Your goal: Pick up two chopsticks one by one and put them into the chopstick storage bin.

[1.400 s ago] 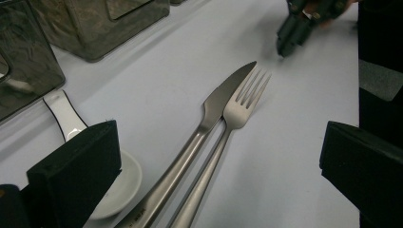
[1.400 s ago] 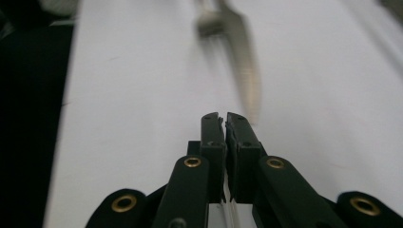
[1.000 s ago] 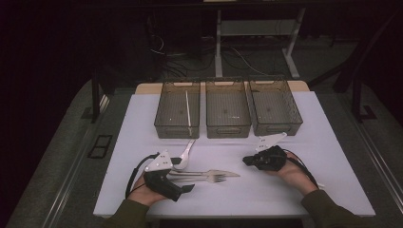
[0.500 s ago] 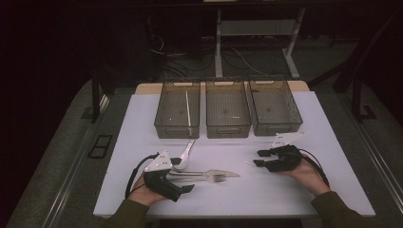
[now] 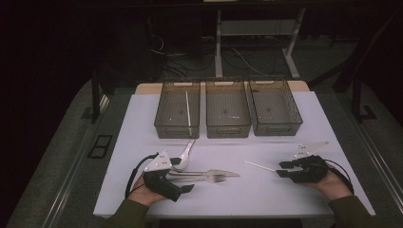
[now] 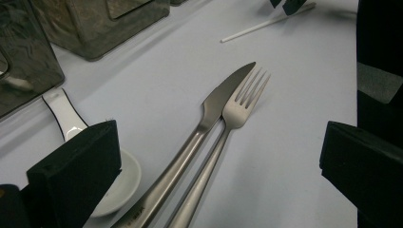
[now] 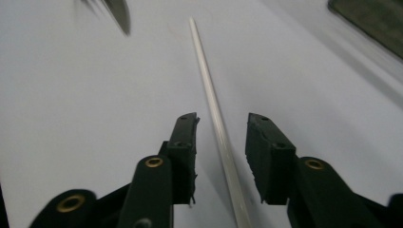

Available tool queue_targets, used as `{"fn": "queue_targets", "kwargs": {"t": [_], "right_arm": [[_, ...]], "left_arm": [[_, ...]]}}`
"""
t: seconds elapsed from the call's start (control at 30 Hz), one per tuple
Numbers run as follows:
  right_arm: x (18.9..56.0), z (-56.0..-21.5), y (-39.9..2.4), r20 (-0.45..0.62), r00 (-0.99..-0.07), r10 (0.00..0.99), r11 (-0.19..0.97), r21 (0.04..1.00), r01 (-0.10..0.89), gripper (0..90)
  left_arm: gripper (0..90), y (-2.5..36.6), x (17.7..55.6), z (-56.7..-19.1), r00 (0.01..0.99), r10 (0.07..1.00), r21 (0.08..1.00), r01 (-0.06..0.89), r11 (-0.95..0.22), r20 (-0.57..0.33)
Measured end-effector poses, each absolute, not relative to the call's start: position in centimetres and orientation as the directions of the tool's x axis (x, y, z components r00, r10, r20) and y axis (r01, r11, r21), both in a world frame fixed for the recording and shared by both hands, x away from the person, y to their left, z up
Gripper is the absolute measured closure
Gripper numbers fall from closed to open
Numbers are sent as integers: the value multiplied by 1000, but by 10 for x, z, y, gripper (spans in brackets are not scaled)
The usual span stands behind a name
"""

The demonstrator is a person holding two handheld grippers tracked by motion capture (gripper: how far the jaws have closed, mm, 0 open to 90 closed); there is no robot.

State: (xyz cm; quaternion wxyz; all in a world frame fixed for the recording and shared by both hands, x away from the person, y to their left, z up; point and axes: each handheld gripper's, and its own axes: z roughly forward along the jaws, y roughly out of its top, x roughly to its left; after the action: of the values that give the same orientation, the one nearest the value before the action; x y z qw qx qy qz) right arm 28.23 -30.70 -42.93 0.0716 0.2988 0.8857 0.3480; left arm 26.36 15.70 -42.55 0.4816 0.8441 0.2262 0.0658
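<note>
A thin white stick lies on the white table, and its near end runs between the jaws of my right gripper. In the right gripper view the stick has a gap on both sides; the right gripper is open, and its jaws have just been closing. My left gripper rests at the front left with its jaws wide open. A steel knife and fork lie side by side between them, untouched. A white spoon lies beside the left jaw.
Three see-through grey bins stand in a row at the back of the table. The left bin holds another white stick. The table's front edge runs just below both hands.
My right hand has moved to the right, away from the table's middle. Its jaws, shut a second ago, now stand apart, and the white stick lies on the table. The left hand has not moved.
</note>
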Motion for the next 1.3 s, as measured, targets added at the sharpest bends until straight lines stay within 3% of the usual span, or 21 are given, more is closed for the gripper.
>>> {"fn": "queue_targets", "kwargs": {"t": [0.47,0.63,0.87,1.3], "right_arm": [[276,-443,-335,52,-825,562,631,619,469,813],[274,-443,-333,27,-836,549,648,617,446,830],[276,-441,-332,79,-832,548,628,618,473,847],[267,-445,-327,-13,-830,557,652,627,427,846]], "left_arm": [[0,157,264,-426,888,447,842,322,-432,-110],[0,157,264,-425,890,444,842,317,-436,-105],[0,157,263,-425,889,444,844,318,-432,-108],[0,155,263,-426,891,442,841,318,-437,-107]]}}
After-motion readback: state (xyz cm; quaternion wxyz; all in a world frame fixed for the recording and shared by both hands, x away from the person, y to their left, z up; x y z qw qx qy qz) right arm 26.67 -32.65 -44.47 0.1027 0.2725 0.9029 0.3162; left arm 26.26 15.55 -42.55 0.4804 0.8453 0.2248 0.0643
